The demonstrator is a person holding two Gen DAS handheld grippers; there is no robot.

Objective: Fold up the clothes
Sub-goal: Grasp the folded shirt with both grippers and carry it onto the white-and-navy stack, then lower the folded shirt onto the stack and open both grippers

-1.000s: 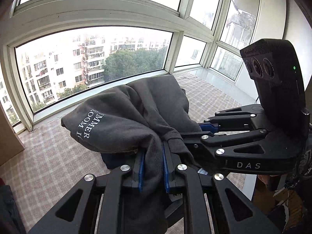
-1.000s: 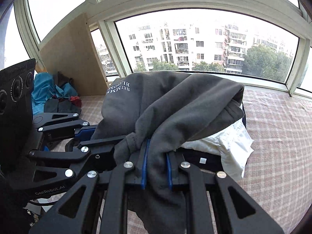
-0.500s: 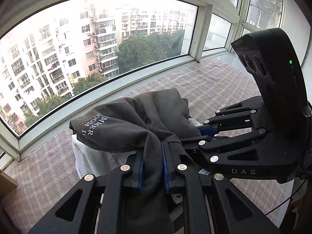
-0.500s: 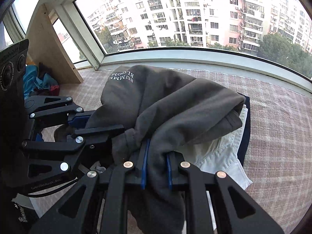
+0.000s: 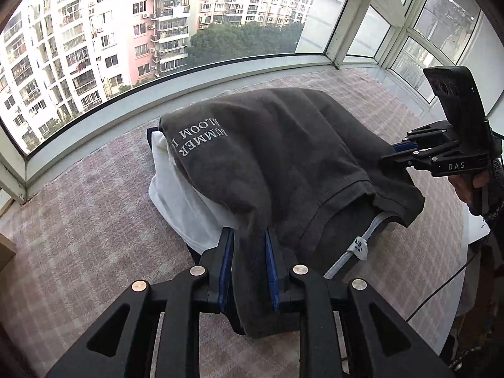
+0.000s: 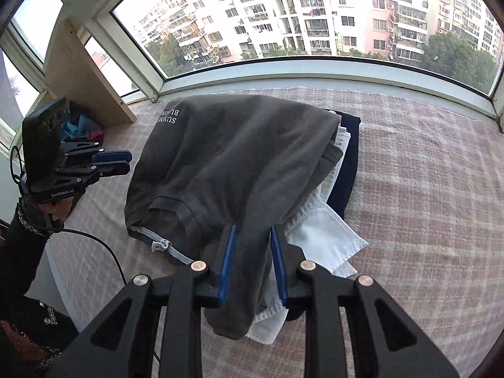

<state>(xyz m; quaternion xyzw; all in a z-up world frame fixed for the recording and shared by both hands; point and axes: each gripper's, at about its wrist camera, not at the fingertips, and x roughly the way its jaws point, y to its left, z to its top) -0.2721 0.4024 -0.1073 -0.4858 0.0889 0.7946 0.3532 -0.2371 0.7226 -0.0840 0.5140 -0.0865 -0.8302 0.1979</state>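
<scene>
- The dark grey cotton T-shirt with white "SUMMER BLOOM" lettering [image 5: 283,163] lies folded on top of a stack: a folded white garment [image 5: 176,189] beneath it and a navy garment [image 6: 349,157] at the bottom, all on the pink-and-white checked blanket [image 5: 78,220] under the bay window.
- Its long axis runs away from both cameras toward the window sill; the collar edge with its pale tape faces the person, between the two grippers.
- The left gripper [image 5: 249,264] sits at the shirt's near left corner, and a hanging fold of grey cloth passes between its blue pads.
- The right gripper [image 6: 252,258] sits at the near right corner, likewise straddling a grey fold.
- Both pairs of jaws are opening; the cloth is between them but looks slack, no longer pinched.
- Judgement: the shirt seems placed, so each gripper needs to back straight toward the person, along the shirt's long axis, to slip off the corners without dragging the stack askew.
- Neither hand is nearer; they flank the near edge evenly.
</scene>
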